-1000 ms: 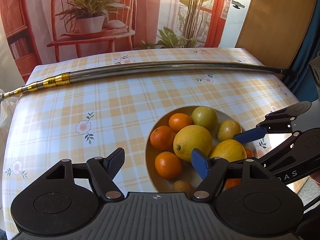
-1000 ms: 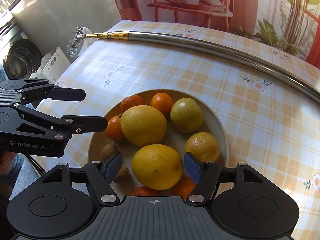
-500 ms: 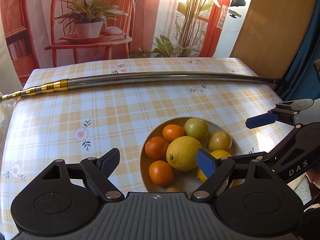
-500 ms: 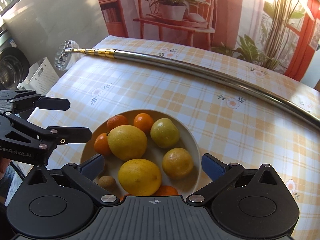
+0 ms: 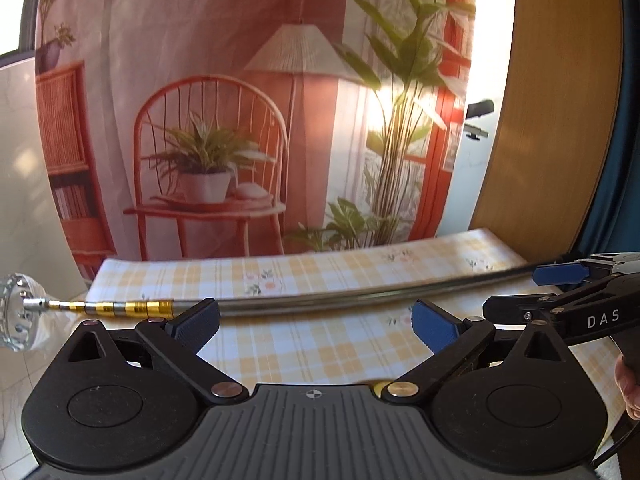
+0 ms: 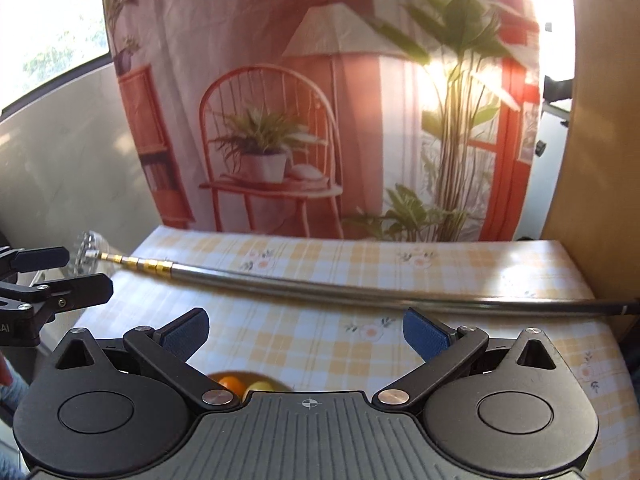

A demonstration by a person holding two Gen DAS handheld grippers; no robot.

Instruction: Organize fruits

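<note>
You held left gripper (image 5: 314, 322) and right gripper (image 6: 306, 330) wide, empty. Fruits (image 6: 244, 385) barely visible below; likely firm, round, roll-prone; grip across middle.

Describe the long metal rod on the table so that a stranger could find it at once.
Start from the table with the yellow checked cloth. Across its far half, in front of the printed backdrop, lies a long metal rod. It is the only long thin object there, silver with gold bands near its left end.

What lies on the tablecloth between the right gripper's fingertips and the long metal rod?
Only bare checked tablecloth, in the right wrist view, between the right gripper and the metal rod.
</note>
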